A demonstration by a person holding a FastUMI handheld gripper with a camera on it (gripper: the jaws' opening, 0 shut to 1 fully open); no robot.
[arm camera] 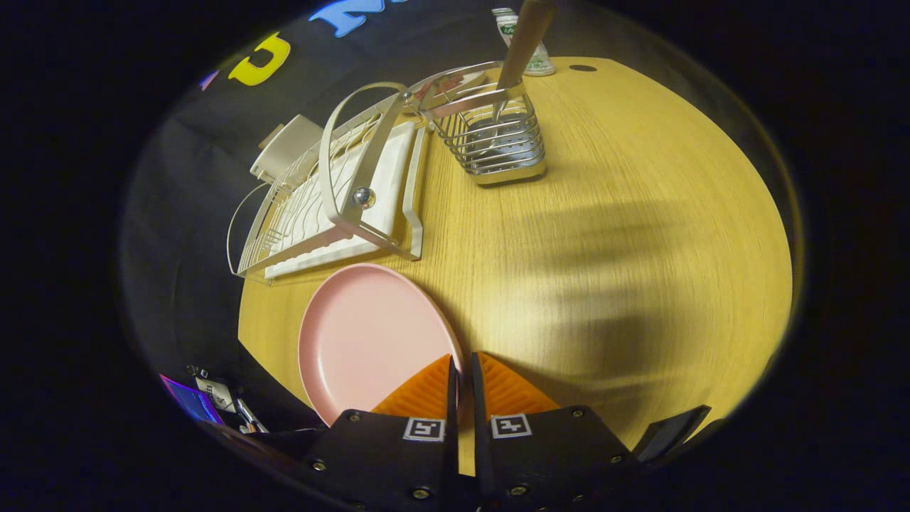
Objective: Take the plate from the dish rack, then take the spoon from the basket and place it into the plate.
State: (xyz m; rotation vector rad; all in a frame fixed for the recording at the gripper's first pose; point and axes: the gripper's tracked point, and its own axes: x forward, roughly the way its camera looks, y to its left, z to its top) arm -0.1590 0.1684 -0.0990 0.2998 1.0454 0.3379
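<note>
Just ahead of the rack (334, 199), the plate (370, 341) rests on the bench (640, 249) with its rim pinched in the tool (462, 366); next: let go, fetch the spoon (522, 43) from the basket (498, 139).

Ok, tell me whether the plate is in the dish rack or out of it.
Out. The pink plate is clamped by its rim in the shut claw, over the table just in front of the dish rack.

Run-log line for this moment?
plate on table, clamped at rim | tongs shut on plate | spoon in basket
</note>
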